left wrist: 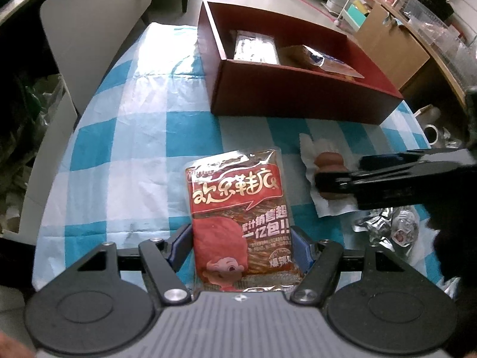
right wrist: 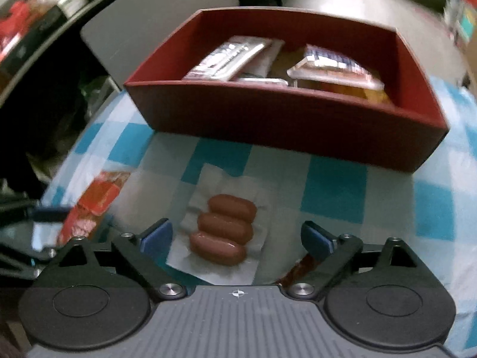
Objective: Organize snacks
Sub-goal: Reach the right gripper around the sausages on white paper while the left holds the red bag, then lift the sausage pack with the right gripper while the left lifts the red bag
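Counter: covered by a blue-and-white checked cloth [left wrist: 125, 137].
Box: a dark red open cardboard box [right wrist: 286, 119] sits at the far side of the counter, with several silvery and orange wrapped snacks [right wrist: 229, 56] lying inside.
Red packet: a flat red foil snack packet with cartoon print [left wrist: 238, 217] lies on the cloth, near side, left of the sausages.
Left gripper [left wrist: 241, 249]: fingers close against both long edges of the red packet, gripping it.
Sausage pack: a clear vacuum pack of three brown sausages [right wrist: 223, 235] lies on the cloth just near of the box.
Right gripper [right wrist: 237, 240]: fingers spread wide either side of the sausage pack, not touching it.
Foil sweets: crinkled silver wrappers [left wrist: 390, 226] near right.
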### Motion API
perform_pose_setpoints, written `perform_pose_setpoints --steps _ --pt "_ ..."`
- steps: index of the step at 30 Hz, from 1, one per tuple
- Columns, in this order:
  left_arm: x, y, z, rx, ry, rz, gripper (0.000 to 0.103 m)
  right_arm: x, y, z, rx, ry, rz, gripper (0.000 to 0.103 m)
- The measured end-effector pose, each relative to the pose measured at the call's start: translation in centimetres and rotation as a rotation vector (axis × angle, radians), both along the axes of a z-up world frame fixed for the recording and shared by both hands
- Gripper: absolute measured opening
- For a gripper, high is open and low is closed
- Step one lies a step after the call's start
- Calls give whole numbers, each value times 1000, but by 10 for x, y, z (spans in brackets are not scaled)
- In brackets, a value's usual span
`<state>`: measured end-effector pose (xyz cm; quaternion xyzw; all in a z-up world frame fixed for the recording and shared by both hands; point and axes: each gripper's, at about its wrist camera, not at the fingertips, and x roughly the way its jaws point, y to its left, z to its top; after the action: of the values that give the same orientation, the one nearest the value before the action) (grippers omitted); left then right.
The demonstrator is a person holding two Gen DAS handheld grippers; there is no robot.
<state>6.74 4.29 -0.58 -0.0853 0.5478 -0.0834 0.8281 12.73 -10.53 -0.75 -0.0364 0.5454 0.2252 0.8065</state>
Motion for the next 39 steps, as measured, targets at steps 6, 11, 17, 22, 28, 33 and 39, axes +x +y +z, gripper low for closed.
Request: perform_pose_setpoints --steps 6,11,17,22,28,33,39 --pt "-3 2 1 13 -12 -8 63 -5 35 -15 -146 -62 96 103" --pt "-2 4 -1 11 1 -5 63 -5 36 -19 -148 -73 123 103" --pt "-4 0 -1 22 -2 -23 63 -5 35 -18 -144 -114 130 103" --pt "-2 -1 -2 21 2 -22 63 -10 34 -9 -156 -120 154 83" --pt "-2 -2 2 17 -15 -25 63 -18 30 -2 -148 -91 159 80" --pt "-1 -3 9 17 -54 -16 63 -25 20 14 -81 -117 118 80" --pt "2 -8 12 42 -88 -16 63 -23 6 32 -20 -160 61 80"
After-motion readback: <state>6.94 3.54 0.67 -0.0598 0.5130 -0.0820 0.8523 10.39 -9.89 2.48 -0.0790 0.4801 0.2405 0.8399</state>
